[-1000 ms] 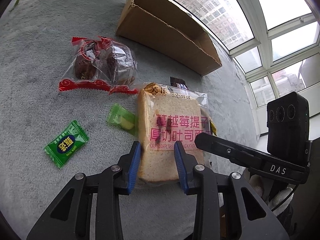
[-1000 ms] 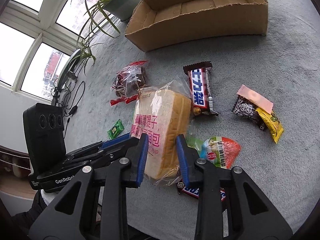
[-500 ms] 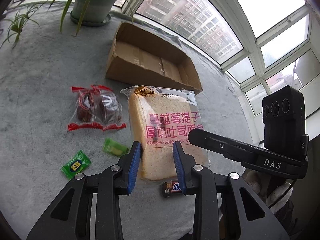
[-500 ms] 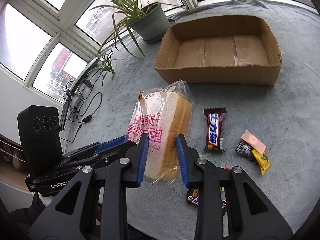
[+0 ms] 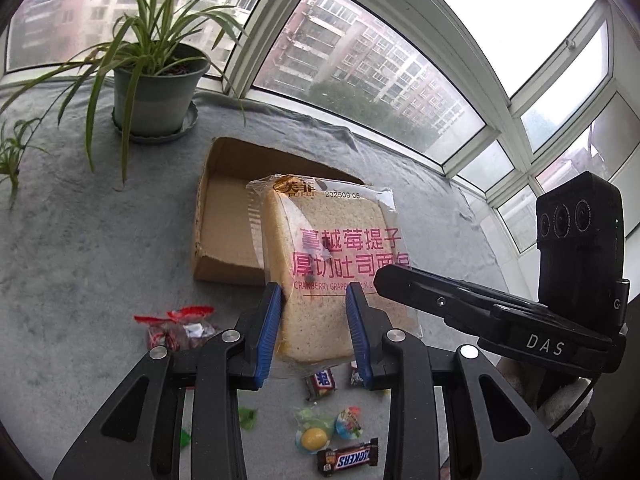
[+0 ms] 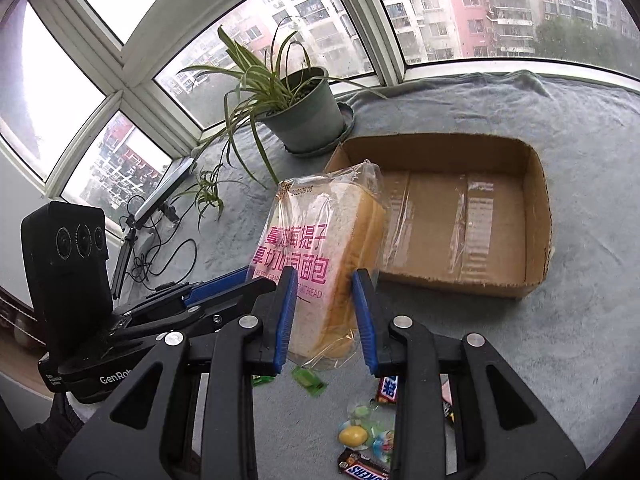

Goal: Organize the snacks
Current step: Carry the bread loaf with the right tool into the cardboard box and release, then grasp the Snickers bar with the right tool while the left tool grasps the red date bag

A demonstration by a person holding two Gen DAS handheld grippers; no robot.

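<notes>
I have the bagged bread (image 5: 320, 264) clamped from two sides: my left gripper (image 5: 314, 330) grips its near end, my right gripper (image 6: 324, 312) pinches its narrow edge. The loaf hangs clear above the grey bench (image 5: 100, 248), in front of the open cardboard box (image 6: 536, 216). Loose snacks (image 5: 346, 460) lie below, nearer me.

Black hand-held gripper frames, left (image 5: 312, 332) and right (image 6: 325, 312), blue pads, silver screws; at three o'clock, white "DAS" lettering.
</notes>
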